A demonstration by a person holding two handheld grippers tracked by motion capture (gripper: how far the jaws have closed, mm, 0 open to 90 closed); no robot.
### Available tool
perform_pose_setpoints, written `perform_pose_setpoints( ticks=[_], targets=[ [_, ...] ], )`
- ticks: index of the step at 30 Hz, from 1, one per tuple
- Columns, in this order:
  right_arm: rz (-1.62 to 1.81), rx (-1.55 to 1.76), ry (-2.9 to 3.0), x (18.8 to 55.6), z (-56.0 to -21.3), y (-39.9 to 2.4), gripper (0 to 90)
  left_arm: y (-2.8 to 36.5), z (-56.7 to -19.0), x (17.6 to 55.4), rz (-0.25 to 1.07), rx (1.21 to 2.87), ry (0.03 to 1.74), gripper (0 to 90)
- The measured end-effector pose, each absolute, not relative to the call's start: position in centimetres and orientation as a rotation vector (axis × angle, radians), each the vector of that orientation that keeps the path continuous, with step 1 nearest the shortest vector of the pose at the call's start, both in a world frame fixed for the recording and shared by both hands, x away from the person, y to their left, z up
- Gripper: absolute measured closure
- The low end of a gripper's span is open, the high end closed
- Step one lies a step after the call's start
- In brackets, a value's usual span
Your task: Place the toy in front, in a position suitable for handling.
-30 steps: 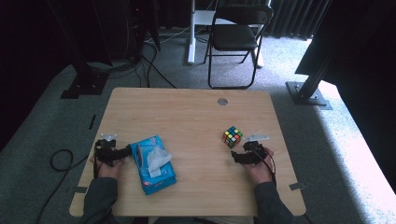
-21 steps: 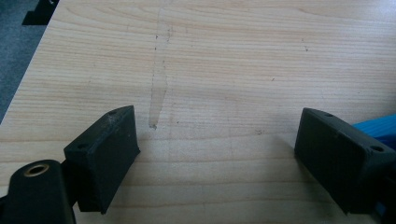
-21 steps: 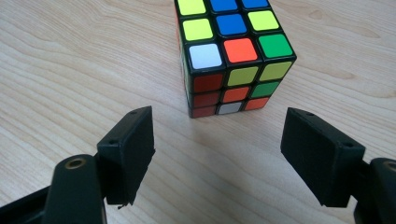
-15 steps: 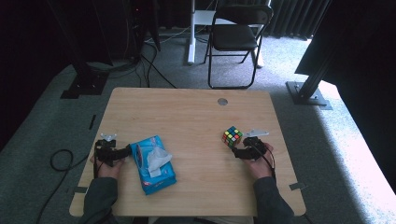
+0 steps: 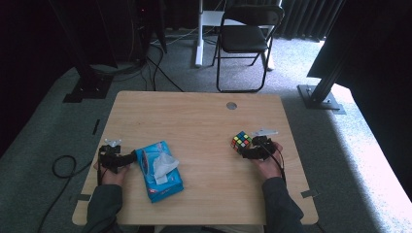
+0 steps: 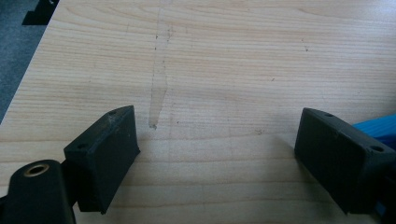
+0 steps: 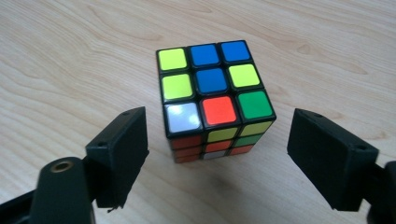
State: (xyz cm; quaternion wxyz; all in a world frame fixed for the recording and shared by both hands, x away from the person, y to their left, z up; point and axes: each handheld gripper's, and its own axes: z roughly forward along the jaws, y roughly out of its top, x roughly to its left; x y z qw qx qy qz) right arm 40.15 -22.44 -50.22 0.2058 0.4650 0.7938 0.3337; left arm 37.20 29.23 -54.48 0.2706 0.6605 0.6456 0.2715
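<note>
the wooden table (image 5: 194,121) carries two things: a blue tissue pack (image 5: 159,171) at about eight o'clock from its middle, a white tissue sticking out of its slot, and a rubik's cube (image 5: 241,141) at about four o'clock, standing flat on the wood.

the left gripper (image 5: 127,159) rests just at the pack's nine o'clock side, its jaws spread wide over bare wood with nothing between them; in the left gripper view a blue corner of the pack peeks in beside one jaw.

the right gripper (image 5: 248,153) sits at the cube's five o'clock, jaws as wide apart as they go. in the right gripper view the cube (image 7: 215,105) stands just ahead of the tips, a gap on either side, no pad touching it.

this looks like the approach to picking up the cube. the next move calls for sliding the jaws forward to straddle it squarely, then closing on two opposite faces.

compared with a second ago, the right hand has crept nearer the cube and its jaws have just been opening again after a brief narrowing, with nothing between them. the left hand, the pack and the cube lie as they did.
</note>
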Motion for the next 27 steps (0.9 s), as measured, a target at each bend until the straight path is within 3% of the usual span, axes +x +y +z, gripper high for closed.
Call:
perform_pose_setpoints(
  ticks=[13, 22, 27],
  targets=[
    [0.967, 1.376, 2.223, 42.0, -51.2, -22.3, 21.1, 29.2, -54.5, 37.2, 0.732, 1.778, 1.738, 13.3],
    [1.008, 1.375, 2.229, 42.2, -51.5, -22.2, 32.3, 29.2, -54.5, 37.2, 0.732, 1.778, 1.738, 13.4],
    [0.978, 1.346, 2.207, 41.9, -51.3, -21.7, 34.0, 29.2, -54.5, 37.2, 0.732, 1.778, 1.738, 13.3]
  ],
)
